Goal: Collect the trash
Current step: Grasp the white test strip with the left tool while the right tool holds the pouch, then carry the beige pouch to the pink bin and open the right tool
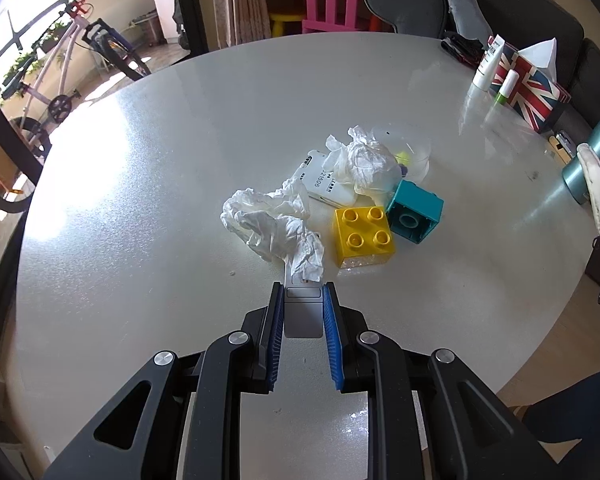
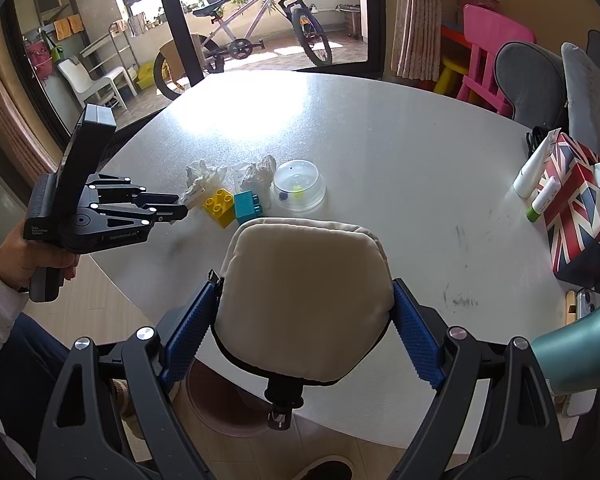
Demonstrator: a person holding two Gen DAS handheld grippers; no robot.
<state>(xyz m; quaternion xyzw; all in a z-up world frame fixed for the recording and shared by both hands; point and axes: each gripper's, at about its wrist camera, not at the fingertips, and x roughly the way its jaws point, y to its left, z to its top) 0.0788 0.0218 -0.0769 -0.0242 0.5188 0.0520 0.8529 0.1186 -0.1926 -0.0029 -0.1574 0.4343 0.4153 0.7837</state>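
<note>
Basically, left gripper [image 1: 302, 294] has its jaws pinched on the near end of a crumpled tissue [image 1: 274, 226], low on the table [image 1: 140, 200], likely so it can be lifted away from the yellow block [image 1: 363, 232]. Right gripper [image 2: 304, 308] clamps a cream padded pouch [image 2: 306, 300] at the table edge, probably the trash holder. A second tissue [image 1: 364, 160] waits by a clear dish [image 1: 414, 152].

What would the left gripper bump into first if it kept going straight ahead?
Probably the crumpled white tissue. The left gripper points right at its near end, with the yellow block just to the right. Depth is hard to judge in this view.
</note>
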